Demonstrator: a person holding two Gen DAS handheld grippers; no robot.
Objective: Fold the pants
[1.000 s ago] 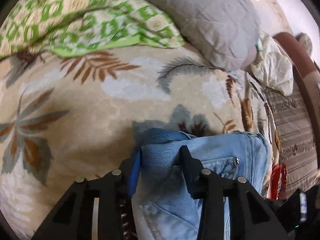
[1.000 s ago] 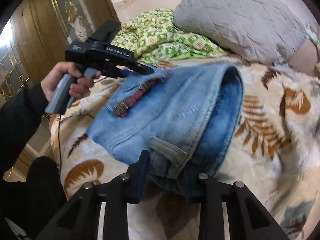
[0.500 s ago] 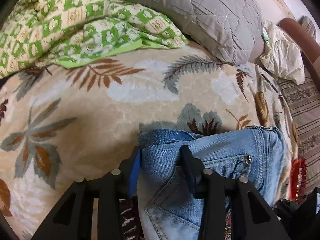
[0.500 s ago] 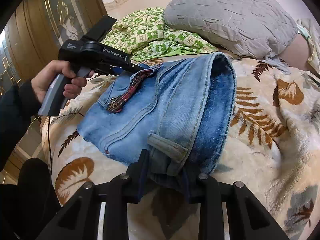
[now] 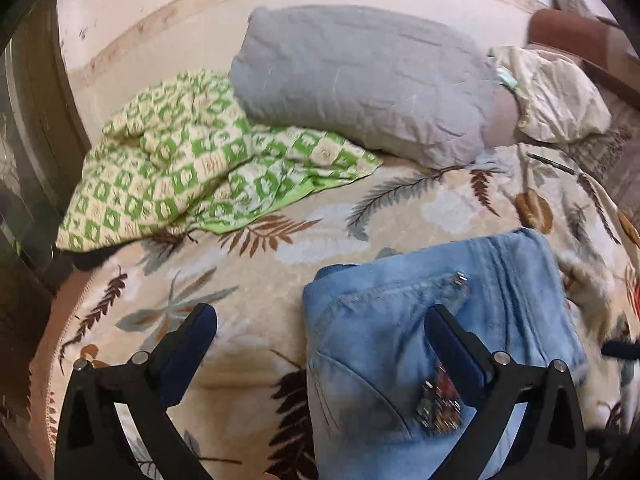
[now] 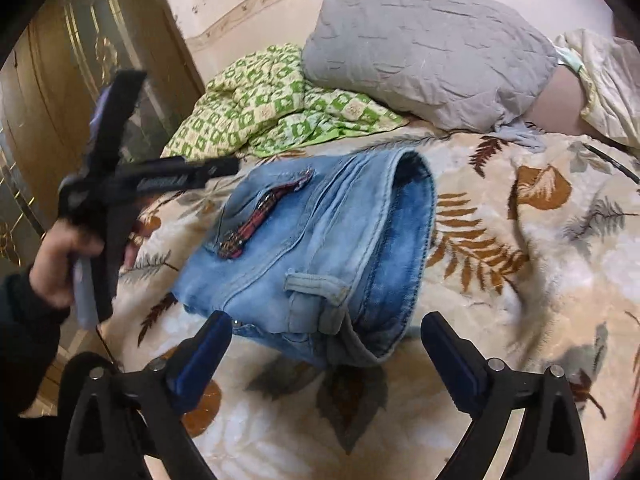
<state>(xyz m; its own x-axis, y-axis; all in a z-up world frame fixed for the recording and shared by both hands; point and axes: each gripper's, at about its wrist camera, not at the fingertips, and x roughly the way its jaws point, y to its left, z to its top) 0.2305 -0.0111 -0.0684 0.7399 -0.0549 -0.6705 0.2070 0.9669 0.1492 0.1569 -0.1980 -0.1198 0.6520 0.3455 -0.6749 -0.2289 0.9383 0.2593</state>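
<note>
The light blue jeans (image 6: 320, 248) lie folded in a compact bundle on the leaf-print blanket (image 6: 520, 280); the waistband and a belt loop face the right wrist camera, and a red plaid pocket trim shows on top. In the left wrist view the jeans (image 5: 432, 344) lie at lower right. My left gripper (image 5: 320, 332) is open and empty, above the bundle's left edge. It also shows in the right wrist view (image 6: 216, 168), held in a hand. My right gripper (image 6: 326, 338) is open and empty, just in front of the waistband.
A grey pillow (image 5: 360, 76) and a green checked quilt (image 5: 192, 176) lie at the back of the bed. A cream cloth (image 5: 556, 96) sits at back right. A wooden door (image 6: 60, 80) stands on the left.
Both grippers were shut on the jeans; both have opened, let go and pulled back. The jeans now rest on the blanket.
</note>
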